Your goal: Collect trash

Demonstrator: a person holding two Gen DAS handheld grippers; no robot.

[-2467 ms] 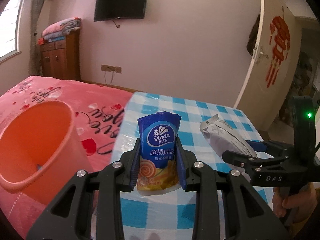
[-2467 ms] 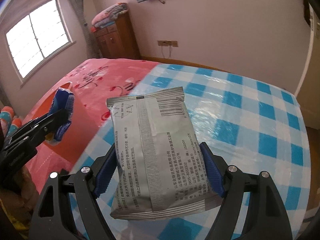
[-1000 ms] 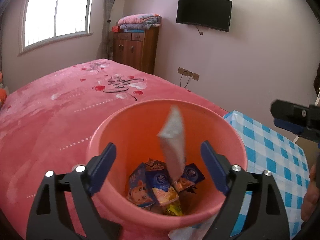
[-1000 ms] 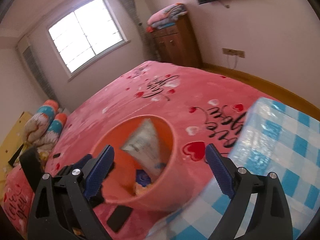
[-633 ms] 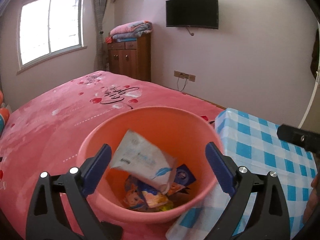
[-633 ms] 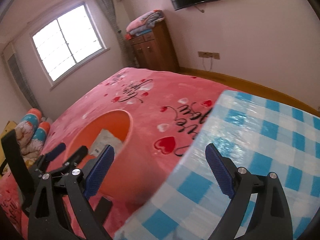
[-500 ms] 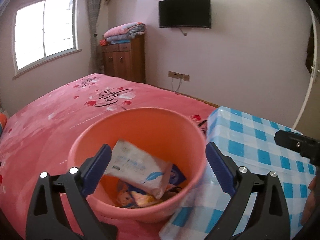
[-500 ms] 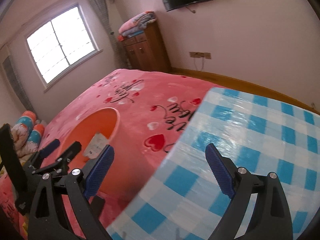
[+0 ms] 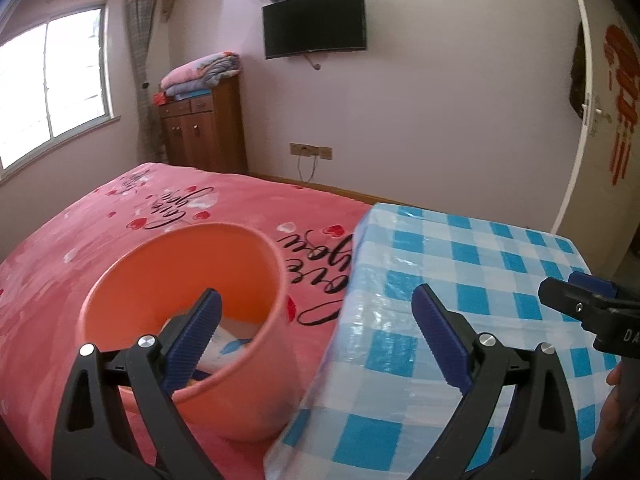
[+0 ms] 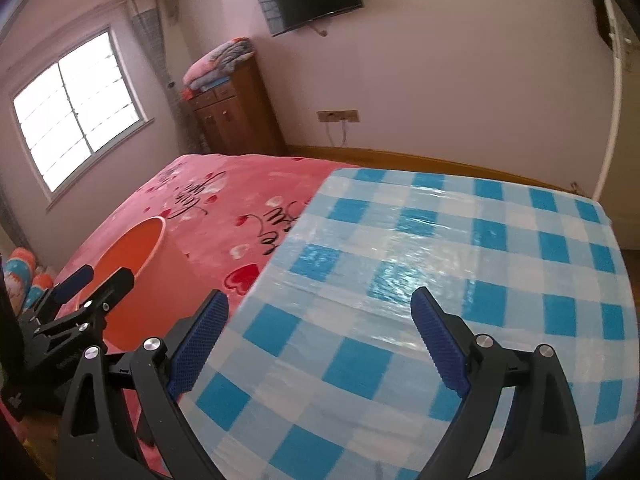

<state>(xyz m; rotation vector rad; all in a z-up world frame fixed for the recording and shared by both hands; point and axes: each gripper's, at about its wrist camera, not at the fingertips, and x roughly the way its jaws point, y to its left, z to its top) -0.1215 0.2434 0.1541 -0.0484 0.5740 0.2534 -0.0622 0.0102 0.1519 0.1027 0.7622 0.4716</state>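
My left gripper (image 9: 316,308) is spread wide, its jaws having just opened a little further, with nothing between the ribbed blue pads (image 9: 438,330) on their black, riveted arms; my right gripper (image 10: 318,318) is likewise spread and empty. The landmark is the orange bucket (image 9: 256,408), a smooth round plastic tub standing on the pink bedspread (image 9: 80,240), a soft fabric printed with red hearts and black script. Inside the bucket lies the trash, a pale flat wrapper (image 9: 224,338) with a blue mark, partly hidden by my left pad. Just beside the bucket, to its right, is the table (image 9: 460,280), covered in a glossy blue-and-white checked plastic sheet that wrinkles at the edge. Beyond the bucket stands a wooden cabinet (image 9: 204,132) topped with folded blankets (image 9: 200,74); a black television (image 9: 314,22) hangs on the pale wall, and a window (image 9: 52,88) is at the left. Only the left wrist view shows the bucket's contents and the door (image 9: 600,120) with its red ornament; the right wrist view shows the bucket's rim (image 10: 132,256) obliquely, my left gripper in front of it, and striped bolsters (image 10: 24,276) behind.
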